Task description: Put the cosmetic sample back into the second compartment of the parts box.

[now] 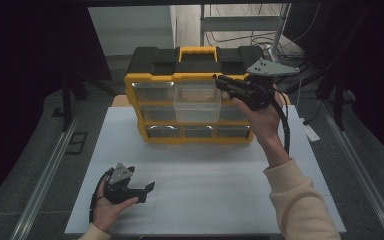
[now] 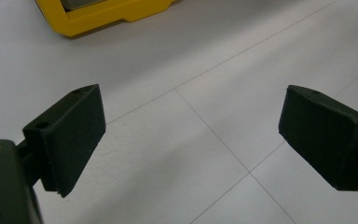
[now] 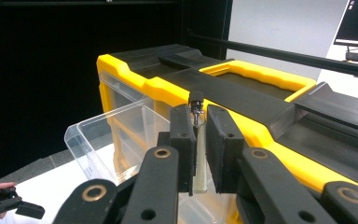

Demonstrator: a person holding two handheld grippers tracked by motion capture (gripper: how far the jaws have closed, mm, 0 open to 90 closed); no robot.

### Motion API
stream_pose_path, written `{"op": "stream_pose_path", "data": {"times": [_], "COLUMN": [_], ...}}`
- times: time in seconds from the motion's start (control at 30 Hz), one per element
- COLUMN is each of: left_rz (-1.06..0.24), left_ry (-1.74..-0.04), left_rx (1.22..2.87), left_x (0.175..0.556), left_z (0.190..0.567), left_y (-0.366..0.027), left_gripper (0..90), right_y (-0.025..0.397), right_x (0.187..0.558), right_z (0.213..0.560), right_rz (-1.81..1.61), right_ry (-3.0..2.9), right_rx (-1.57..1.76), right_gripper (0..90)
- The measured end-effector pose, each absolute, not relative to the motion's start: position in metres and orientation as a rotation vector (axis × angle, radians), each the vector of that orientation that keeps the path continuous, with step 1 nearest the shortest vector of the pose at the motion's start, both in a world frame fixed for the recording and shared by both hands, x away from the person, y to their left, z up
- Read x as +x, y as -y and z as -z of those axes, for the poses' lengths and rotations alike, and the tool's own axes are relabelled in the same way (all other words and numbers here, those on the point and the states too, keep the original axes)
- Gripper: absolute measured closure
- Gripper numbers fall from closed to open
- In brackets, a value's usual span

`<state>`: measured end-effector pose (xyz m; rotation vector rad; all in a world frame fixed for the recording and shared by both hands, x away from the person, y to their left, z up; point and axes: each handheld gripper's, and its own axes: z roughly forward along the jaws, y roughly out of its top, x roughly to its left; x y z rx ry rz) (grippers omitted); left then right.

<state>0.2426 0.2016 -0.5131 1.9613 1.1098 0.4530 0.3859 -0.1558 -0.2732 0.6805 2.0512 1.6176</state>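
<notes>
Two grippers: right gripper point(image 3: 199, 122) clenched on slim clear tube point(image 3: 199, 154) above pulled-out transparent plastic drawer point(image 3: 116, 140); left gripper point(image 2: 191, 135) released over matte white table point(image 2: 177, 60).

The box point(image 1: 190, 95) is yellow and black with see-through drawers point(image 1: 197, 102). The table point(image 1: 205, 200) is white. Both grippers are black. The sleeve point(image 1: 300, 200) is cream.
</notes>
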Motion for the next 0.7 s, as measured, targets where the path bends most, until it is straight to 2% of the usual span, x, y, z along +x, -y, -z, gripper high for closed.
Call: {"op": "stream_pose_path", "data": {"times": [0.7], "left_rz": [-0.456], "left_ry": [-1.111], "left_rx": [1.962], "left_x": [0.243], "left_z": [0.513], "left_y": [-0.202], "left_gripper": [8.1], "right_y": [0.133], "right_x": [0.402], "right_z": [0.275], "right_rz": [-1.586], "right_ry": [-2.09], "right_rx": [0.681], "right_gripper": [81.1]}}
